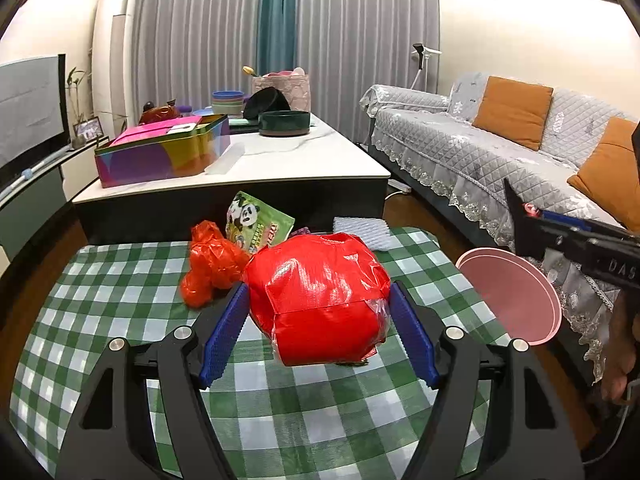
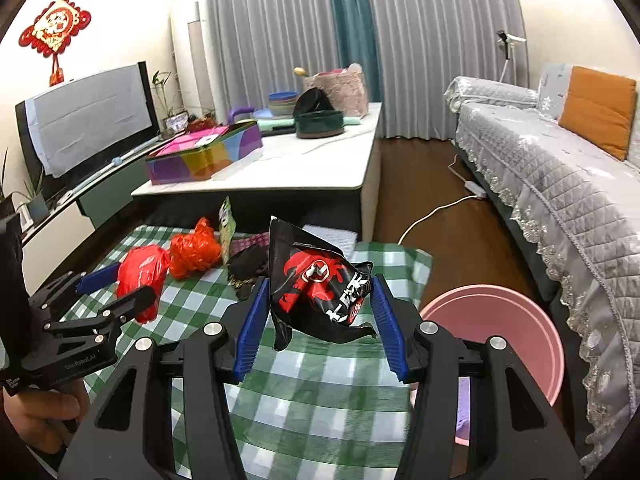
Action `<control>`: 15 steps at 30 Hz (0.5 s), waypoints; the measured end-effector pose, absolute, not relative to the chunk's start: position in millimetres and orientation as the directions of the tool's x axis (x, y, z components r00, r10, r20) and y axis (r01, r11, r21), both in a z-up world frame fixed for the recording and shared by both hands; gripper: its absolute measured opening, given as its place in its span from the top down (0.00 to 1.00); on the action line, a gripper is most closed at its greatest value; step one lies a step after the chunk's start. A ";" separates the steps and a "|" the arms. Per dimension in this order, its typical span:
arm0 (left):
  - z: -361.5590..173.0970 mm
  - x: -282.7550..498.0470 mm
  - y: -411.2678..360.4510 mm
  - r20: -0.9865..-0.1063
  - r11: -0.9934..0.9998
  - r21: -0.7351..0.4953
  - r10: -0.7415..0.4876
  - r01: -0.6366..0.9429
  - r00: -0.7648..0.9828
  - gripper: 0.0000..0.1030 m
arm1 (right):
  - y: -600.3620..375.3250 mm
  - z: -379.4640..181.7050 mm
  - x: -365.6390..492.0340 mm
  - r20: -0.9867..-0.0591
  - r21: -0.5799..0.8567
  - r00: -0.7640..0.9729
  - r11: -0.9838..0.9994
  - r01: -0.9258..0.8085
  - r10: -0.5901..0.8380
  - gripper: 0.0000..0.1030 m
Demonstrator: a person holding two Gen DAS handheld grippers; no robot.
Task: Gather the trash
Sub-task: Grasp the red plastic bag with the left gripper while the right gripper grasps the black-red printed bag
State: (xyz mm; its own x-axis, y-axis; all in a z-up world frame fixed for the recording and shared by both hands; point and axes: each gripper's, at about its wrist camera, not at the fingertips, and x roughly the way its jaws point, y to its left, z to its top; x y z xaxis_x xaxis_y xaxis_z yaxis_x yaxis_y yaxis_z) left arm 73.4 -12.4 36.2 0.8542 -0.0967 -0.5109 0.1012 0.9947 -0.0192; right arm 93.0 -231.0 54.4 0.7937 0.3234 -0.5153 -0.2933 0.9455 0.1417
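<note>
Your left tool: blue pads clamped on crumpled red plastic bag. Your right tool: half-closed, pinching black-and-red foil wrapper, above green checked surface.

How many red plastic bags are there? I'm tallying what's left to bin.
2. One red bag sits between the left claw's pads; a smaller crumpled orange-red bag lies on the checked cloth just behind it. More may be hidden.

Pink bin, right of right tongs: near rim hidden behind tong arm. Black wrapper covers counter cloth behind it. Panda packet beyond left tongs: lower part hidden by red bags; print too small to read.
</note>
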 end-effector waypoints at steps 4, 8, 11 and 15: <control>37.2 73.5 -21.5 -0.505 0.993 -0.016 -0.107 0.115 0.856 0.33 | -247.9 58.0 89.4 -0.504 0.149 0.808 0.952 -0.267 0.306 0.50; 37.7 74.0 -30.9 -0.499 0.991 -0.015 -0.123 0.133 0.858 0.33 | -263.5 59.6 87.0 -0.496 0.159 0.818 0.957 -0.243 0.290 0.50; 36.7 74.9 -38.3 -0.499 0.990 -0.014 -0.131 0.143 0.857 0.33 | -272.8 60.9 84.9 -0.492 0.161 0.825 0.961 -0.227 0.277 0.50; 36.1 77.9 -47.2 -0.500 0.988 -0.017 -0.144 0.156 0.854 0.33 | -284.1 62.4 85.2 -0.489 0.160 0.832 0.965 -0.208 0.261 0.50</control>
State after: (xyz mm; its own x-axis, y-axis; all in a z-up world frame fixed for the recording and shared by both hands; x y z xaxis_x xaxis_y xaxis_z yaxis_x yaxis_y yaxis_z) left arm 77.9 -47.2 36.1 0.8539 -0.1438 -0.5002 0.1563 0.9876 -0.0170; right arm 85.2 -284.1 62.4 0.8321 0.2611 -0.4892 -0.2085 0.9648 0.1603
